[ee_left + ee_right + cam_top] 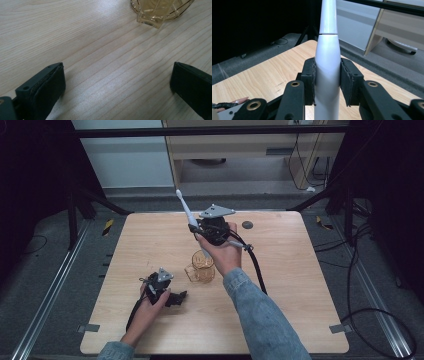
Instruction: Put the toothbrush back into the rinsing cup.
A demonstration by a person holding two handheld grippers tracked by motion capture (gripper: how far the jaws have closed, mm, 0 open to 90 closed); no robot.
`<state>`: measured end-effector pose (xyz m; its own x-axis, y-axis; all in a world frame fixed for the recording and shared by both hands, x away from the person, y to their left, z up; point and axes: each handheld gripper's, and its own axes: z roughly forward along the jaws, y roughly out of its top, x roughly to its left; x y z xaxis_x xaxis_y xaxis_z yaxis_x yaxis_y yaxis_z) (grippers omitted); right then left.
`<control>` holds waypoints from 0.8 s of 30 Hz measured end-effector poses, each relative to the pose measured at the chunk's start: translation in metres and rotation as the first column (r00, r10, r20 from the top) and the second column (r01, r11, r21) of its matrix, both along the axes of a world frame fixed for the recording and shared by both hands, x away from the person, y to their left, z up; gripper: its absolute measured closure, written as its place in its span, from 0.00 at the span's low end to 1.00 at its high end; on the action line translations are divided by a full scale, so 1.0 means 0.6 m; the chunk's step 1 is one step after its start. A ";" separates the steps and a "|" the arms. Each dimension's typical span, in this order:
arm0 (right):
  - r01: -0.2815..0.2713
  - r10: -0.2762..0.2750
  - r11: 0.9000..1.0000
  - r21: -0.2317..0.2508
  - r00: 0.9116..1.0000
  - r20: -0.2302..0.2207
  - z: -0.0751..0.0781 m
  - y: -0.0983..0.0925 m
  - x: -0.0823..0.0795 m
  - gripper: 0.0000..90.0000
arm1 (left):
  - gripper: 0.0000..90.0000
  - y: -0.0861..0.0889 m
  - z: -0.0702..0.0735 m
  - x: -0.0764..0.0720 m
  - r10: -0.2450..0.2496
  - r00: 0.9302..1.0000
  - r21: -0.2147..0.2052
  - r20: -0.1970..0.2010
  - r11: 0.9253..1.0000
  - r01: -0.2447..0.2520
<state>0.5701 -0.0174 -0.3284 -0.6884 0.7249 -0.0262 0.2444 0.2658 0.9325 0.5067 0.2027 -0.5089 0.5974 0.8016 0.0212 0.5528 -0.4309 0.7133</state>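
A white electric toothbrush (186,211) stands tilted above the table, head up and leaning to the far left. My right gripper (200,231) is shut on its thick handle (327,72), with the pads pressing both sides. Just below the right hand an amber glass cup (202,266) sits on the wooden table (280,290); its base and handle (155,12) lie at the top of the left gripper view. My left gripper (181,297) rests low on the table at the near left, open, with bare wood between its jaws.
A small dark round disc (247,225) lies near the table's far edge. Black cables trail from both grippers across the table. Dark stands and cables ring the table on the floor, and a pale cabinet (240,150) stands behind.
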 end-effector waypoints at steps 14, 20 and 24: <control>-0.003 0.003 1.000 -0.005 0.999 -0.038 -0.040 0.007 0.003 0.74 | 0.00 0.000 0.000 0.000 0.000 1.000 0.001 -0.001 1.000 0.000; 0.002 -0.002 1.000 0.000 0.999 -0.053 -0.062 0.004 0.004 0.74 | 0.00 0.000 0.000 0.000 0.001 1.000 -0.001 -0.002 1.000 -0.001; 0.002 -0.002 1.000 0.000 0.998 -0.058 -0.072 0.004 0.003 0.74 | 0.00 0.000 0.000 0.000 0.001 1.000 -0.001 -0.003 1.000 -0.001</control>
